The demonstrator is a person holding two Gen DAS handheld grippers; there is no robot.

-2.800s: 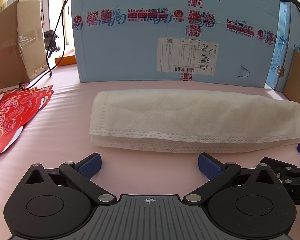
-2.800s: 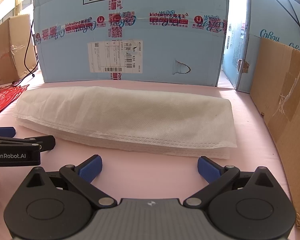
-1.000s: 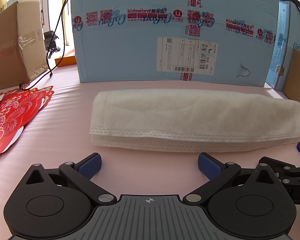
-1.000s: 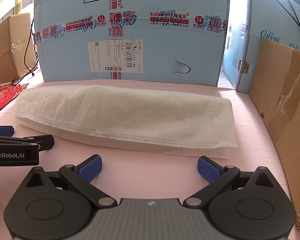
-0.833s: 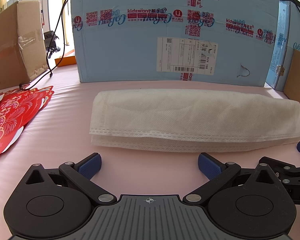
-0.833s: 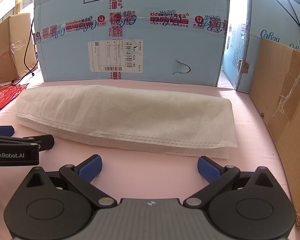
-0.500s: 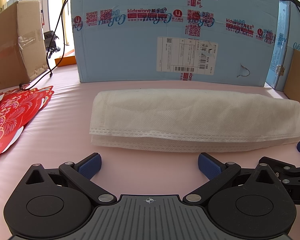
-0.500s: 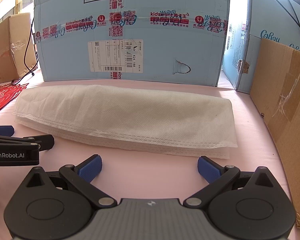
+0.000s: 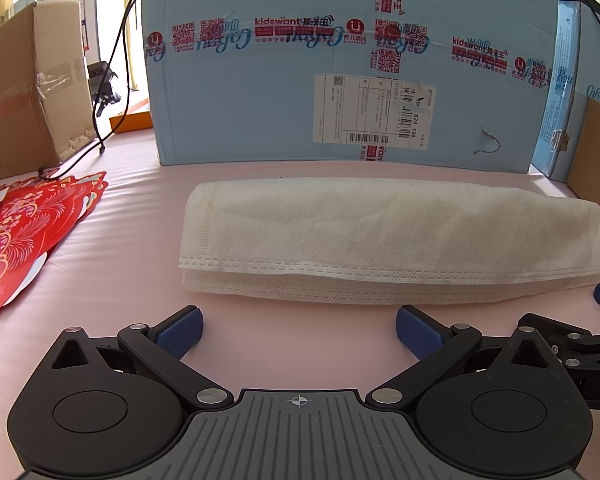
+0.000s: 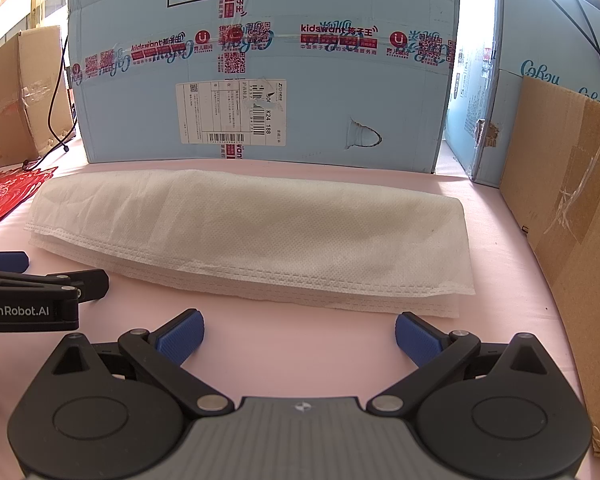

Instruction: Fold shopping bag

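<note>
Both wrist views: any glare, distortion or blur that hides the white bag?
Left wrist view: fisheye bends the blue carton; window glare top left; white bag sharp and evenly lit. Right wrist view: blown-out light top right; brown cardboard edge curved by the lens; bag weave still legible.

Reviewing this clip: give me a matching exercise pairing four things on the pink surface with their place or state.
Things:
1. white shopping bag
2. red paper cutouts
3. blue carton
4. left gripper

Places or states:
A. standing upright behind the bag
B. open, short of the bag's near edge
C. lying folded flat in layers
D. spread flat at the far left

Pairs: 1-C, 2-D, 3-A, 4-B
</note>
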